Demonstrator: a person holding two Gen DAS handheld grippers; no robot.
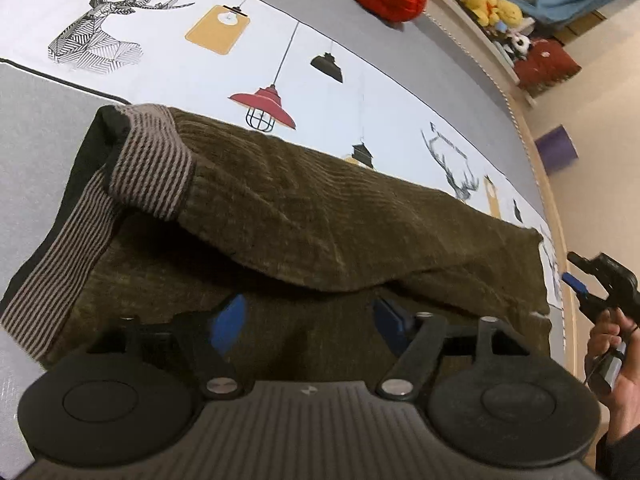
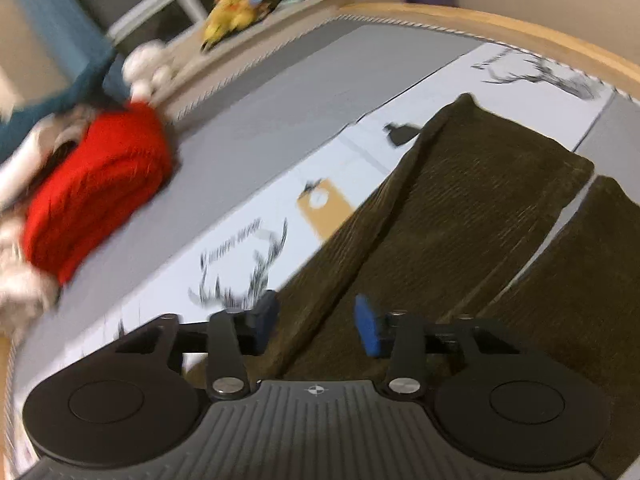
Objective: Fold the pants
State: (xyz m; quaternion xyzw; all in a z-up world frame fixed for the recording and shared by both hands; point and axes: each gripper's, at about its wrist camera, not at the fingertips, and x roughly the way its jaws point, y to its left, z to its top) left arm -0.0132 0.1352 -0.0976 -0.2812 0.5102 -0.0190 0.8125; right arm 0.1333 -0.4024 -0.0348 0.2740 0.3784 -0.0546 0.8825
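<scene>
The bed (image 1: 48,128), under a grey cover with a white printed band of stags and lamps, carries everything here. The pants (image 1: 304,216), olive-brown corduroy with a striped waistband (image 1: 152,168), lie across that printed band, one leg laid over the other, the waistband end partly turned back on itself. Beyond the pants, towards the far side of the bed, sits a red knitted garment (image 2: 96,188), well apart from them.

The left hand-held gripper (image 1: 310,320) hangs just over the near edge of the pants, fingers spread wide and holding nothing; the top leg's loose edge droops right in front of them. The right hand-held gripper (image 2: 318,328) is spread too, empty, low over the leg end of the pants, where the two legs lie parted by a gap; its view is blurred.

The risks, as I judge them: a pinch on the drooping edge may catch only the top layer, so the legs slide apart when lifted. The turned-back waistband could get folded in as a lump. Uneven pulls from the two ends would skew the fold, and corduroy drags on the bed cover.
</scene>
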